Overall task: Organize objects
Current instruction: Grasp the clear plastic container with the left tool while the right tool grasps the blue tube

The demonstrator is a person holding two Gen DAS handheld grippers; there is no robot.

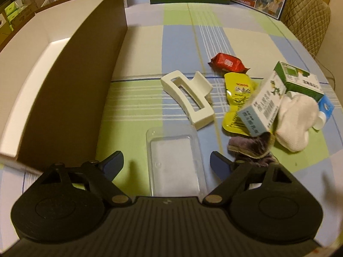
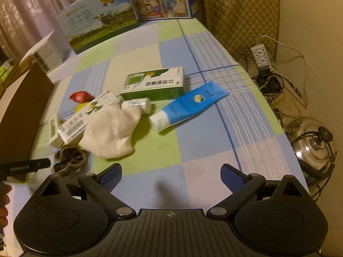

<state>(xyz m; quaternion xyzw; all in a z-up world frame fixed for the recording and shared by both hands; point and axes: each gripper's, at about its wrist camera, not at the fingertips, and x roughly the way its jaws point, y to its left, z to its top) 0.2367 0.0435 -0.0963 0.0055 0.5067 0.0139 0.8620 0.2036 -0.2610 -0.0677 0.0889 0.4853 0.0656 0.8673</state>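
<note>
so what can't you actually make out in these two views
- Inside of the big brown cardboard box, left wrist view: its near wall hides the floor.
- Dark fuzzy scrunchie, left wrist view: partly under the white and blue carton and behind a fingertip.
- Small white bottle, right wrist view: the white knitted sock covers its lower end.
- Print on the blue tube: too small to read.

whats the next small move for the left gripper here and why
Probably ease the left gripper down and close on the clear plastic tray. Its jaws are open and empty, the tray lies right between the fingertips, and the open cardboard box stands just to its left, ready to receive it.
</note>
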